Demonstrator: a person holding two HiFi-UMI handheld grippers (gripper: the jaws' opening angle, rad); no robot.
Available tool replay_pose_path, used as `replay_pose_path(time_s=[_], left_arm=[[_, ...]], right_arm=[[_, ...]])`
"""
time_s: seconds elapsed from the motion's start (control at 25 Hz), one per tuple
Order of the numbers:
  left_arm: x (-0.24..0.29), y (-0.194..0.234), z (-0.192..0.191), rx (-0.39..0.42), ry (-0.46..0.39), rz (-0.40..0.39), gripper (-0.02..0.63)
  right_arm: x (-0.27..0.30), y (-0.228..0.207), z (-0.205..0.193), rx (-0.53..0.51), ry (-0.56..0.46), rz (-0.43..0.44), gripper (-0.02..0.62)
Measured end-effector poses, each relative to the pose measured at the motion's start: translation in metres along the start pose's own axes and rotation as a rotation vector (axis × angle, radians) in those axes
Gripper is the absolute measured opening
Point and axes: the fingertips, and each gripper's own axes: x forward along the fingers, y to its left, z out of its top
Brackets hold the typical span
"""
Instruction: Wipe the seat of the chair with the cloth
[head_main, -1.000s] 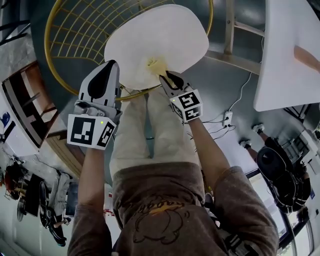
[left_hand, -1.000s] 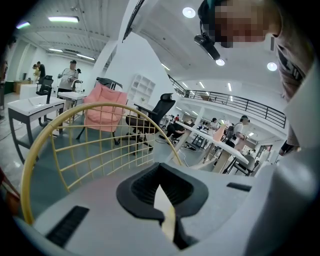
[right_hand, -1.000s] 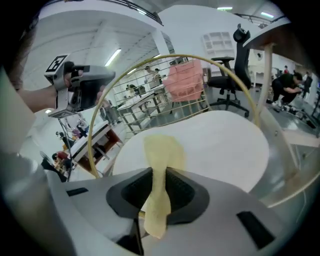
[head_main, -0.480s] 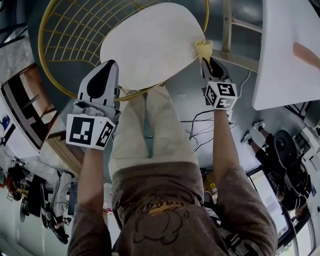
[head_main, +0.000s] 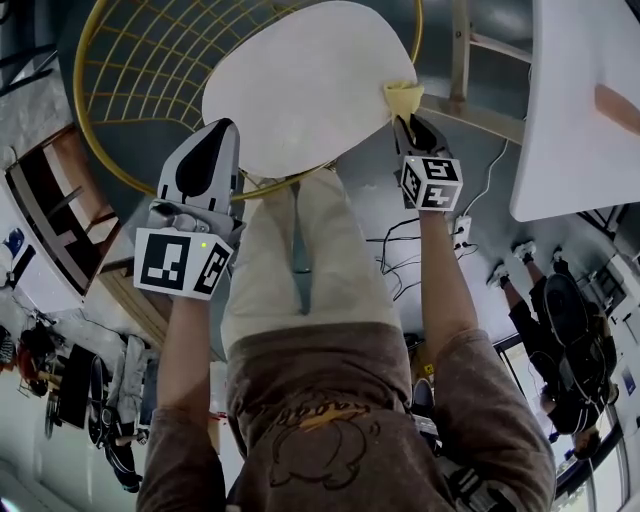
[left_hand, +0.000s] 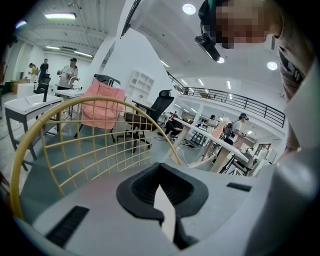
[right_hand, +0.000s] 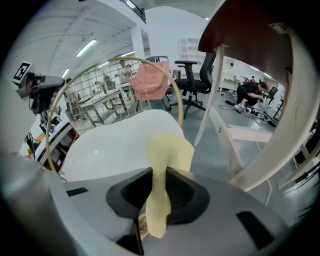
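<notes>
Right gripper (head_main: 405, 120): jaws clamping tightly on the yellow cloth (head_main: 403, 97)
Cloth: sticking out past the jaws, lying at the right rim of the white chair seat (head_main: 300, 85)
Left gripper (head_main: 220, 130): jaws pressing almost together, showing only a pale sliver between them, gripping nothing
Left gripper position: hovering over the seat's left edge, beside the yellow wire backrest (head_main: 130, 80)

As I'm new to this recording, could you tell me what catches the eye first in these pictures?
The yellow cloth, pinched in the right tongs, sits at the right edge of the white seat. Behind the seat rises the chair's golden wire back; the left tongs are at the seat's near-left edge.
</notes>
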Motion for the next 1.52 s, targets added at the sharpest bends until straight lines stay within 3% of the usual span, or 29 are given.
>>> replay_pose_path(time_s=[0.68, 1.04, 1.2, 1.52], left_arm=[[-0.007, 0.005, -0.004, -0.012, -0.008, 0.020, 0.009], [-0.020, 0.008, -0.005, -0.030, -0.004, 0.026, 0.008], [-0.032, 0.000, 0.007, -0.033, -0.009, 0.026, 0.008], [-0.060, -0.025, 0.049, -0.027, -0.032, 0.011, 0.009]], right_arm=[[0.013, 0.138, -0.061, 0.051, 0.110, 0.199, 0.095], [-0.003, 0.205, -0.070, -0.068, 0.162, 0.349, 0.095], [-0.020, 0.209, -0.059, -0.067, 0.158, 0.362, 0.095], [-0.074, 0.198, 0.006, -0.021, 0.069, 0.379, 0.095]])
